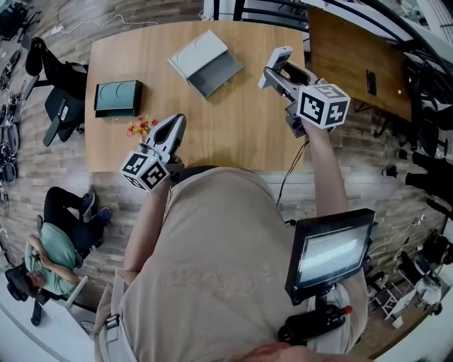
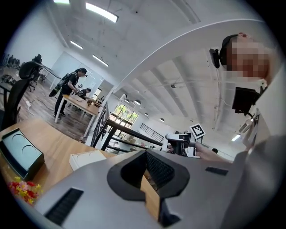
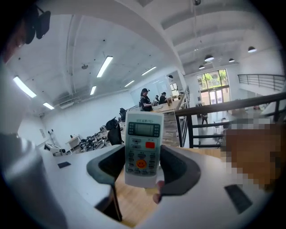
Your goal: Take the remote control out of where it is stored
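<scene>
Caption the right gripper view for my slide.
Right gripper holds a white remote control, buttons facing the camera.

A pale wooden table (image 1: 233, 134) stands on plank flooring (image 1: 42, 184). A darker desk (image 1: 354, 63) sits at two o'clock, a black office chair (image 1: 60, 106) at ten o'clock. Strip lights (image 2: 102, 12) glow overhead.

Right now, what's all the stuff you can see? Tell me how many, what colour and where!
table: one, light wood, in front of the person
open box: one, grey and white, far middle of the table
teal box: one, dark teal, table's left edge
flowers: one small bunch, red and yellow, near the left gripper
remote control: one, white with an orange button, raised above the table
second table: one, darker brown, to the right
seated person: one, green top, lower left
left gripper: grey, jaws together, empty
right gripper: grey, jaws clamped on the remote control
</scene>
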The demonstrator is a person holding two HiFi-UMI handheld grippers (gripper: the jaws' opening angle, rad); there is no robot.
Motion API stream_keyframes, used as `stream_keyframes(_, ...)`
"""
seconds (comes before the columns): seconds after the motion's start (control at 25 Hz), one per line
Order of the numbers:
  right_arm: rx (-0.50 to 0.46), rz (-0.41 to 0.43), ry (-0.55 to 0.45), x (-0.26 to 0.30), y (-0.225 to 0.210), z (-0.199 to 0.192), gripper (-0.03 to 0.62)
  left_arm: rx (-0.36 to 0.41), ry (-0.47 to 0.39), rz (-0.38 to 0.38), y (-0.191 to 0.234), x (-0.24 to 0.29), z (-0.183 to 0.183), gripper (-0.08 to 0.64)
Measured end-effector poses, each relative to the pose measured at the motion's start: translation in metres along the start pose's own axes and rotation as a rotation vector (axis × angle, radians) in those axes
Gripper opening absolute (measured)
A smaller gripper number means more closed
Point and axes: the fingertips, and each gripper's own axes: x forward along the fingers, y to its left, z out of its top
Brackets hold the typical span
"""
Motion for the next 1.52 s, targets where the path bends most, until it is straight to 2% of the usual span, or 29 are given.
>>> stream_keyframes(0.24, -0.113, -0.048, -0.011, -0.032, 0.001, -0.001, 0.252, 0.001, 0.014, -0.019, -0.001, 0.012, -0.007, 0.005)
stream_keyframes(0.68, -0.211, -0.097, -0.010, -0.066, 0.002, -0.026, 0.252, 0.040, 0.055, -0.038, -0.011, 0.031, -0.017, 0.005)
stream_keyframes(1.12, -0.194, -0.141, 0.026, -0.069, -0.011, -0.070, 0.252, 0.040, 0.075, -0.022, -0.009, 0.026, -0.029, 0.005)
stream_keyframes(1.52, -0.206, -0.168, 0.102, -0.061, -0.015, -0.107, 0.252, 0.012, 0.099, -0.030, -0.003, 0.019, -0.040, 0.005)
